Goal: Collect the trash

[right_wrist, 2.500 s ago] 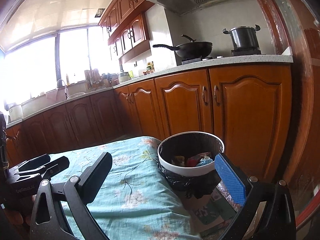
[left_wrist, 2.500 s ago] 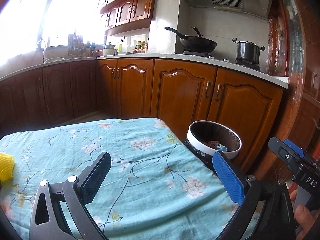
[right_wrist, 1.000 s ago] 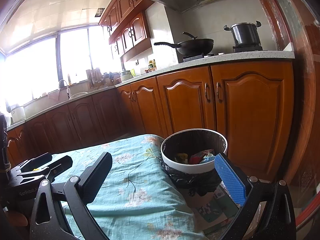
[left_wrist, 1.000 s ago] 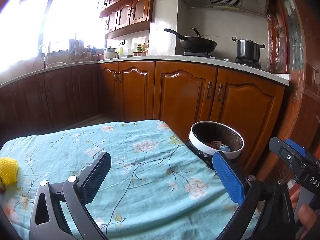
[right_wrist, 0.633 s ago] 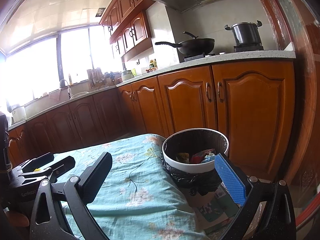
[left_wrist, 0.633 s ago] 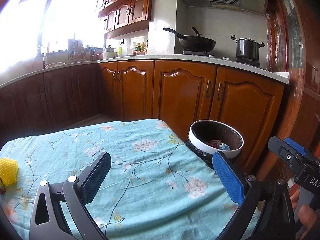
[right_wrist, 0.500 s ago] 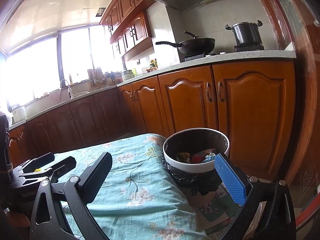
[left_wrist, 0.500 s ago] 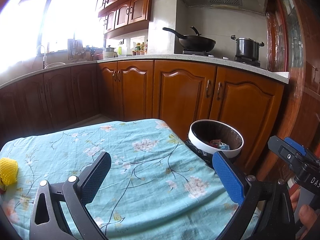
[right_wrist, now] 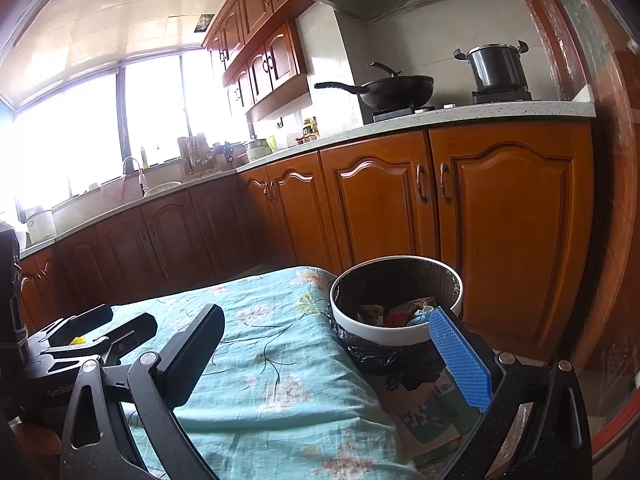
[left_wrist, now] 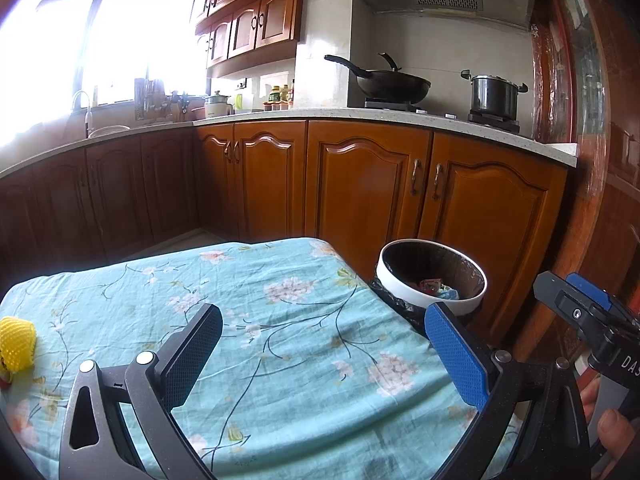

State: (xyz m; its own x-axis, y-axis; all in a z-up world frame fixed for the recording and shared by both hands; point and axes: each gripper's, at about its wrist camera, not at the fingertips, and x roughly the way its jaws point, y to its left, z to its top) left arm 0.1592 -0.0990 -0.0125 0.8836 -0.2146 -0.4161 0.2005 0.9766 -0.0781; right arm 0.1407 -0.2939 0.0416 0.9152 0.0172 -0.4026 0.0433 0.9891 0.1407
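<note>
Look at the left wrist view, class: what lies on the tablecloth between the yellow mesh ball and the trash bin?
Nothing: only bare floral tablecloth spans from the yellow mesh ball to the trash bin, crossed in the left wrist view by the open left gripper.

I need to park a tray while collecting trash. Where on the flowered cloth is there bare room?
The cloth lies bare from the left tongs to its far edge, and across to the bin-side edge. Crowded spots: the yellow mesh ball at the left edge, and the bin close beside the right edge.
</note>
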